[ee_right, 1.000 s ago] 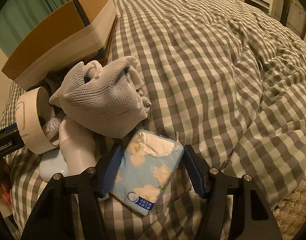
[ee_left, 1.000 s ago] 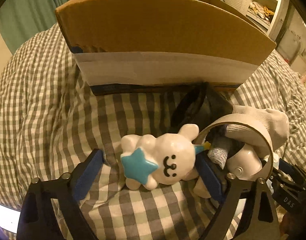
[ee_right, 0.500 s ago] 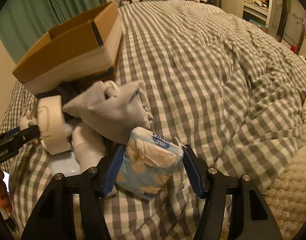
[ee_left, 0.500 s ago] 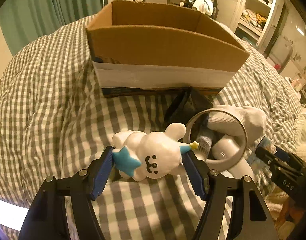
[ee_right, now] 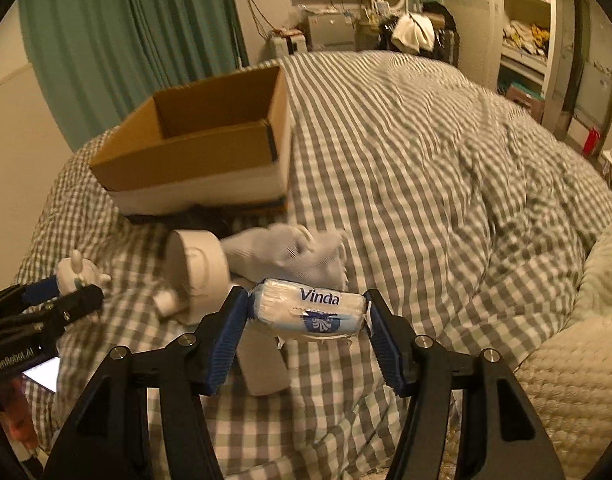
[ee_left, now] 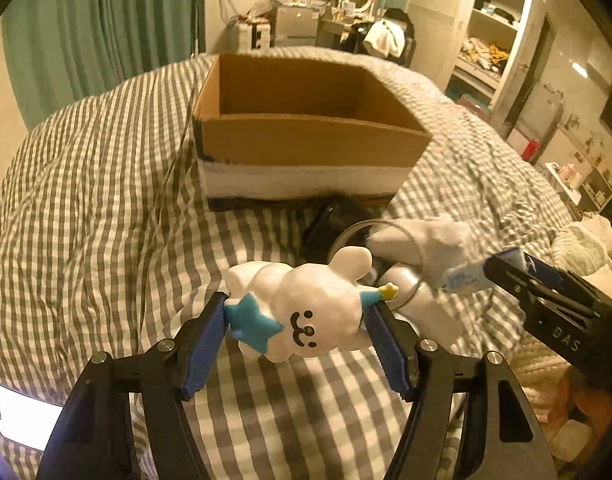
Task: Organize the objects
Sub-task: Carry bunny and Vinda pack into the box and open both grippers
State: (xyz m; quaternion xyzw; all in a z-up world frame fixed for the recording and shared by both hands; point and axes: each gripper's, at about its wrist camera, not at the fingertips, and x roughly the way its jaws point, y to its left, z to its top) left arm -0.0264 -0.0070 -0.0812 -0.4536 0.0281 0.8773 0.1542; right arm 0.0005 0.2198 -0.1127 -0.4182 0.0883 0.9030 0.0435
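My left gripper is shut on a white bunny toy with a blue star, held above the checked bedcover. My right gripper is shut on a blue and white Vinda tissue pack, also lifted off the bed. An open, empty cardboard box stands ahead on the bed; it also shows in the right wrist view, up and to the left. The left gripper with the bunny toy shows at the left edge of the right wrist view, and the right gripper shows at the right of the left wrist view.
A tape roll, a white glove, a white bottle and a dark object lie in a pile before the box. A lit phone lies at the left. A quilted blanket lies at the right.
Both grippers closed on their objects and lifted them off the bed. The views pulled back and up, so the inside of the box now shows.
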